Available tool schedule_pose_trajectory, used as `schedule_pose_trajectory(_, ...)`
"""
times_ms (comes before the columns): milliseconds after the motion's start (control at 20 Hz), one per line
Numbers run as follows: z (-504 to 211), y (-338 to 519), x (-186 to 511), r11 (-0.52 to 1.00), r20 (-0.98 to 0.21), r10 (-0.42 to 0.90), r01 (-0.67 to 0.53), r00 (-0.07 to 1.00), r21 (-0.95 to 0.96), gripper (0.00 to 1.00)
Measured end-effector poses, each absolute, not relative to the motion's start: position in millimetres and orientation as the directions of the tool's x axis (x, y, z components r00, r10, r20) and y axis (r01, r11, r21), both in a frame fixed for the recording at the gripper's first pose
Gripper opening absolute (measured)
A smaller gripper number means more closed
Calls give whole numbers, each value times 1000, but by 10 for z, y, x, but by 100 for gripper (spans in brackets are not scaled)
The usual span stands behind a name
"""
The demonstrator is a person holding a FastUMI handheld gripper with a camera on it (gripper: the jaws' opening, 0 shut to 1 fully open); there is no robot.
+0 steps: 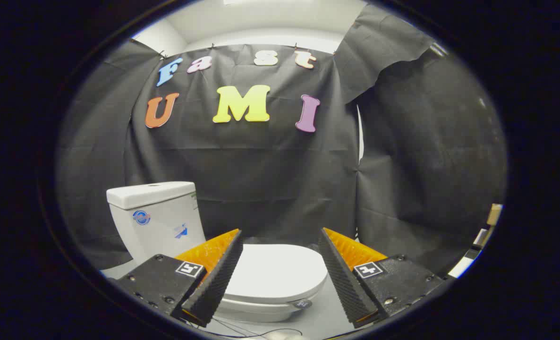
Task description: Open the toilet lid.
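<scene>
Approaching was the step in hand: you held the hand-held gripper [280, 264] released, fingers spread wide, with the closed toilet lid [273, 274] between and just beyond them. Next, I judged, you needed its front edge hooked and lifted toward the tank [155, 215].

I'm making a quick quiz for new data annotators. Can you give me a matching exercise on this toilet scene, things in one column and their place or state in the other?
Column A
1. white oval toilet lid
2. white ceramic toilet tank
3. hand-held two-finger gripper
4. black cloth wall

Column B
a. open, holding nothing
b. shut flat, seen between the fingers
c. hangs behind the toilet
d. upright, beyond the lid at its rear

Pairs: 1-b, 2-d, 3-a, 4-c
</scene>
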State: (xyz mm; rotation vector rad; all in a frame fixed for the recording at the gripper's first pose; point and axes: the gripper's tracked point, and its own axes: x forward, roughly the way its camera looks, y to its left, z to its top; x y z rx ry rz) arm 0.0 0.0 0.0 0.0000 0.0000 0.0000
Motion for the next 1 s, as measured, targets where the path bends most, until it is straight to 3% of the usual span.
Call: schedule_pose_trajectory(1000,-21,6,145,1000,-7,17,-17,1000,-17,100)
